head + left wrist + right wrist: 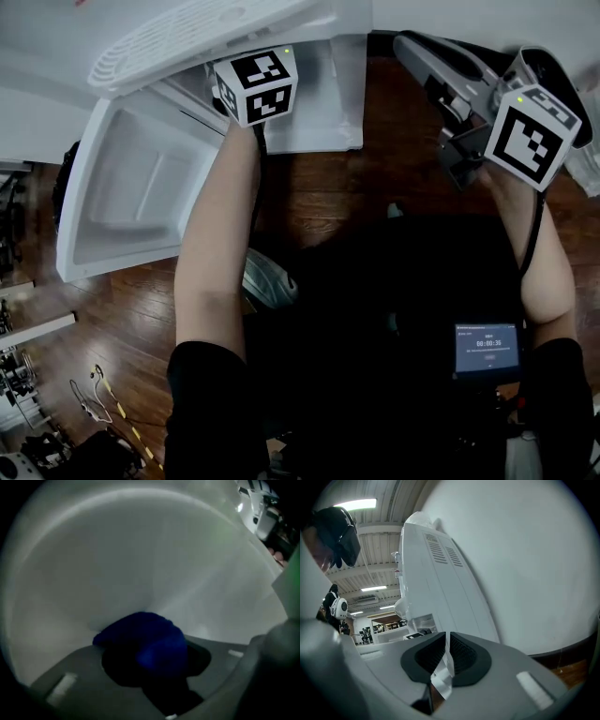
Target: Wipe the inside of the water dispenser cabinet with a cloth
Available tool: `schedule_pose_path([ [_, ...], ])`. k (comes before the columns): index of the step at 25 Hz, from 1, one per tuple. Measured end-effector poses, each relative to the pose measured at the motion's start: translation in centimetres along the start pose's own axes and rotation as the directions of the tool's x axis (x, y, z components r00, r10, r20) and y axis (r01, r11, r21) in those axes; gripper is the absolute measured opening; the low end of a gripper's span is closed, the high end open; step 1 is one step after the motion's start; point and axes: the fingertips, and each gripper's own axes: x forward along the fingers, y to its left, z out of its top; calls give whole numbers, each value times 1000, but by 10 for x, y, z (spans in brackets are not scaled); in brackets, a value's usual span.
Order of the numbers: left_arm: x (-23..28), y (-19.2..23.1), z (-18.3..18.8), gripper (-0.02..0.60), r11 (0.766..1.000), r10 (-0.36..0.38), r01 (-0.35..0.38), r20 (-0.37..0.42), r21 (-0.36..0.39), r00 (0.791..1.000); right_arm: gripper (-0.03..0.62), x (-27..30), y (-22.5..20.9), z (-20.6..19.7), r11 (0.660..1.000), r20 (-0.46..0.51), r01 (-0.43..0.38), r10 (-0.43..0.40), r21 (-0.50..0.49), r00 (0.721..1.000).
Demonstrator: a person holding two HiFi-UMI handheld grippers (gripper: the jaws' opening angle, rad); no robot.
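Observation:
The white water dispenser (323,103) stands in front of me with its cabinet door (131,187) swung open to the left. My left arm reaches into the cabinet; only that gripper's marker cube (255,84) shows at the opening. In the left gripper view my left gripper (152,667) is shut on a bunched blue cloth (140,634), close to the dim white inner wall (140,555). My right gripper (412,52) is held level to the right of the dispenser. Its jaws (445,660) are shut, with a thin white strip (443,677) showing between the pads.
The floor (309,197) is dark wood. A small screen (487,349) hangs at my right side. Cables and gear (94,394) lie at the lower left. The dispenser's vented side (436,573) and a white wall (525,564) fill the right gripper view.

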Motion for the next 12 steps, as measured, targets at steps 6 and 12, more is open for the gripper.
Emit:
schedule_pose_path([
  [6,6,-65,28,170,952,-231,199,120,234,965,32,2,5,1,1000,-6,-27,27,6,1000],
  [12,-38,-86,43,169,929,-289,218,216,299,933,32,2,7,1,999,-4,-31,31,18,1000],
])
